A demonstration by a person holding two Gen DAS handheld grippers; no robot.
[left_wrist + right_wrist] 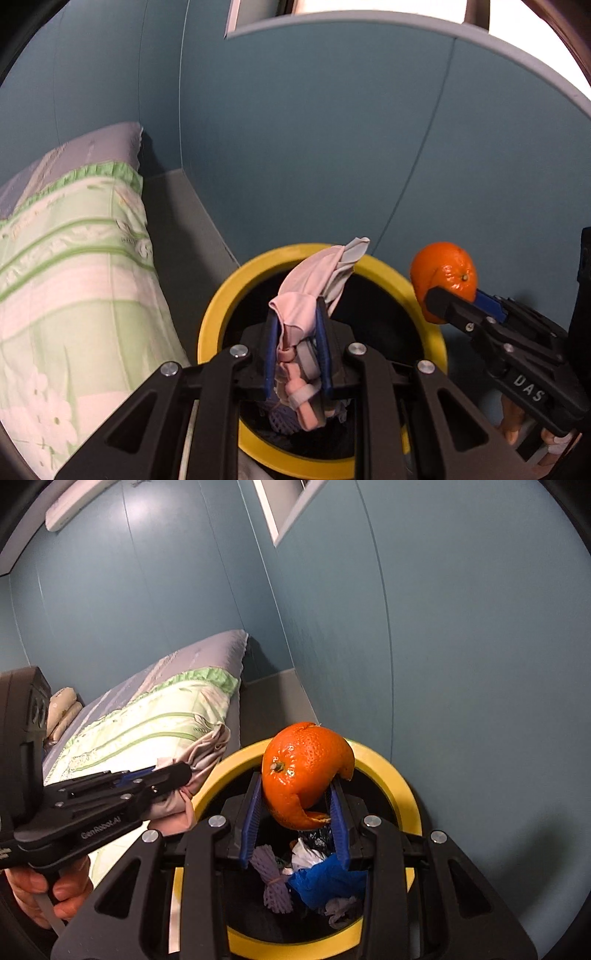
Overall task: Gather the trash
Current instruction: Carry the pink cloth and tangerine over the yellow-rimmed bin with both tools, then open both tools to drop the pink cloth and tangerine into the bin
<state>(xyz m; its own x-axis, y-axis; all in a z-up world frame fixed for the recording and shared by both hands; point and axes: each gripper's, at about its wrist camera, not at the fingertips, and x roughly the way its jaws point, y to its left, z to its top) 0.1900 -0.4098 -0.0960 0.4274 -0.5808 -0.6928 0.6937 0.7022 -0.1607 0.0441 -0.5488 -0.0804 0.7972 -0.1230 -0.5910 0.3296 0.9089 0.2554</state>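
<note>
The left gripper (295, 325) has its jaws drawn narrow and clamped on a crumpled pink and grey cloth (314, 284). The bundle sits between the 2 blue pads, its loose end sticking out past the jaw tips and its knotted part hanging back toward the gripper body. Directly below and beyond these jaws lies the open mouth of the trash bin (218, 295), a dark tub with a yellow rim.

The right gripper (297, 805) holds an orange peel (303, 771) between its jaws, which stand partly closed with both blue pads pressed on the peel's sides. The peel keeps a rounded, nearly whole shape, with its stem end facing the camera and a torn edge curling at the lower right. It rides above the bin's near rim. Under these jaws, inside the bin, lie a purple foam net (273, 882), a crumpled blue wrapper (325, 882) and some white scrap (304, 854).

To the left of both pairs of jaws is a bed with a green and white quilt (147, 723), close beside the bin. A person's hand (55, 893) grips the left gripper's handle in the right wrist view. Blue wall panels (332, 147) rise behind the bin.
</note>
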